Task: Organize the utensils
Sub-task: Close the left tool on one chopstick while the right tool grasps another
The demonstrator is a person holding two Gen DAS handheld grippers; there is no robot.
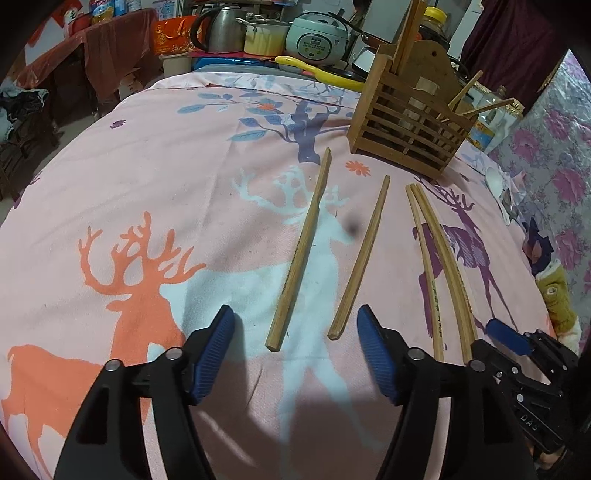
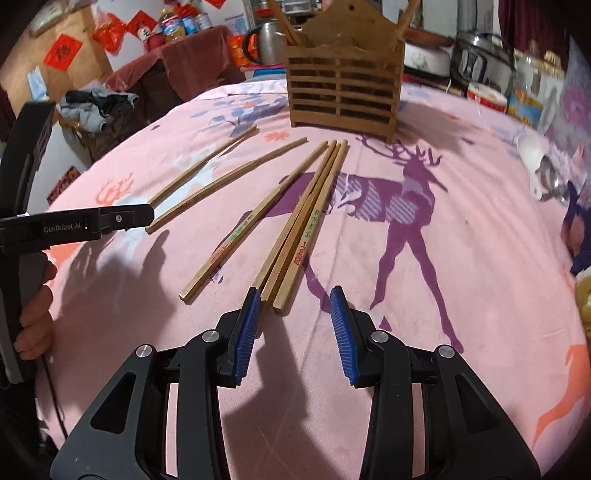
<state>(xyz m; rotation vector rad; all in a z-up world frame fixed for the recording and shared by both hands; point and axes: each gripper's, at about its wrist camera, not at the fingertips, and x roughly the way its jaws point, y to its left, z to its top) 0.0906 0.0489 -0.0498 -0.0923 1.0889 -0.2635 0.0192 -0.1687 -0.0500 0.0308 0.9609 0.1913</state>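
Pink deer-print cloth (image 1: 147, 177) covers the table. Wooden slatted holder (image 1: 408, 122) stands at the far side, upright; a few chopsticks already stick out of it.

Left gripper (image 1: 295, 354): jaws spread wide, nothing between the pads, low over the cloth. Two loose chopsticks lie just ahead of it: the left chopstick (image 1: 301, 251) and the middle chopstick (image 1: 362, 258), both running near-to-far, slightly apart, near ends just in front of the blue pads. Neither is touched.

Further right in the left view, a pair of chopsticks (image 1: 439, 266) lies side by side, far ends close together near the holder's base. The right gripper shows at the right edge there, its blue pad by the pair's near ends.

Right gripper (image 2: 293, 325): jaws partly apart, not pressed on anything. A bundle of three chopsticks (image 2: 303, 236) lies straight ahead, touching each other, near ends reaching the gap beside the left pad. Whether the left pad touches the bundle's end, can't tell. The right pad is clear of the sticks.

A single chopstick (image 2: 251, 221) with green and red print lies left of the bundle, apart from it. Two more lie further left, near the left gripper's black body, which a hand (image 2: 35, 317) holds at the left edge.

White spoon (image 2: 532, 155) and a metal spoon lie at the right edge of the cloth, well apart from the chopsticks. Kettle (image 1: 221, 29) and rice cooker (image 1: 319, 37) sit beyond the table.
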